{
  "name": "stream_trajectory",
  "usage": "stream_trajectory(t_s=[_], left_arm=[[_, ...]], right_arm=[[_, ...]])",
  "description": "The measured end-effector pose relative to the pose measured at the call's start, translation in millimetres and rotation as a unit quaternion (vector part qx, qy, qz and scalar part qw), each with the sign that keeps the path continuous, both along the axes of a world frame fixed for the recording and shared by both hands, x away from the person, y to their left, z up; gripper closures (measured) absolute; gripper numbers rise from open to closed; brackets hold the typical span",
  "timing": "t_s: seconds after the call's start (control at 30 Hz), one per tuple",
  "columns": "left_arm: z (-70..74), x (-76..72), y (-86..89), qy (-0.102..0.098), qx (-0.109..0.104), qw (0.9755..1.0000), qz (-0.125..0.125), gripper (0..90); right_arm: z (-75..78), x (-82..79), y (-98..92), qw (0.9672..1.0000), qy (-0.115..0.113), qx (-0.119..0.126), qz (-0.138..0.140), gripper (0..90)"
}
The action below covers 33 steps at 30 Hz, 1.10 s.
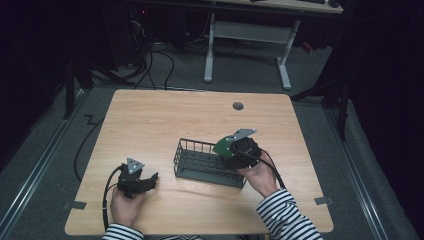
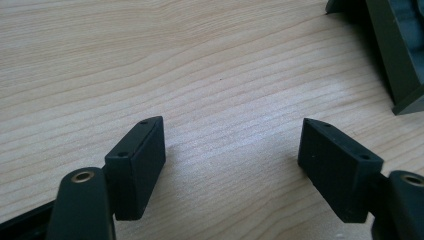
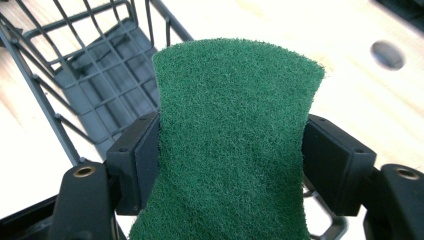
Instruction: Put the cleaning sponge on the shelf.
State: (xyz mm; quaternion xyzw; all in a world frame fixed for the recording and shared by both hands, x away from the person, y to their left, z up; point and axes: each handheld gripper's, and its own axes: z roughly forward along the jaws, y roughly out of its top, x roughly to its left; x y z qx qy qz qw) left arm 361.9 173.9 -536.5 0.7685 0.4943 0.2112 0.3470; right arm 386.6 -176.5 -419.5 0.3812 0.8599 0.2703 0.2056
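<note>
A green scouring pad (image 3: 232,140) is pinched between the jaws of my right gripper (image 3: 232,160), bowed slightly at its waist. In the high view the pad (image 1: 222,145) pokes out to the left of the right gripper (image 1: 235,150), which hovers over the right end of a dark wire basket (image 1: 197,165). The basket (image 3: 95,85) lies below and left of the pad in the right gripper view and has nothing in it. My left gripper (image 2: 232,160) is open over bare wood, low at the table's front left (image 1: 150,179).
The wooden table (image 1: 165,120) has a round cable hole (image 1: 238,106) near its far edge. A corner of the basket (image 2: 395,60) shows at the upper right of the left gripper view. Beyond the table stand a desk frame (image 1: 250,35) and floor cables.
</note>
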Motion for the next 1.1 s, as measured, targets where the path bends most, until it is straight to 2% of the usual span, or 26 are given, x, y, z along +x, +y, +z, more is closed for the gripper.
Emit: stream_trajectory(t_s=[0.57,0.9,1.1], left_arm=[[0.0,0.0,0.1,0.000,0.000,1.0000,0.000,27.6],[0.1,0.1,0.6,0.001,-0.002,1.0000,-0.001,27.6],[0.1,0.4,0.2,0.000,0.000,1.0000,0.000,27.6]], right_arm=[[-1.9,-4.5,1.4,0.9999,-0.004,-0.015,0.000,29.8],[-5.2,-5.0,-2.5,1.0000,0.002,0.004,-0.002,29.3],[-6.9,-6.2,-1.0,1.0000,0.002,-0.001,-0.004,29.1]])
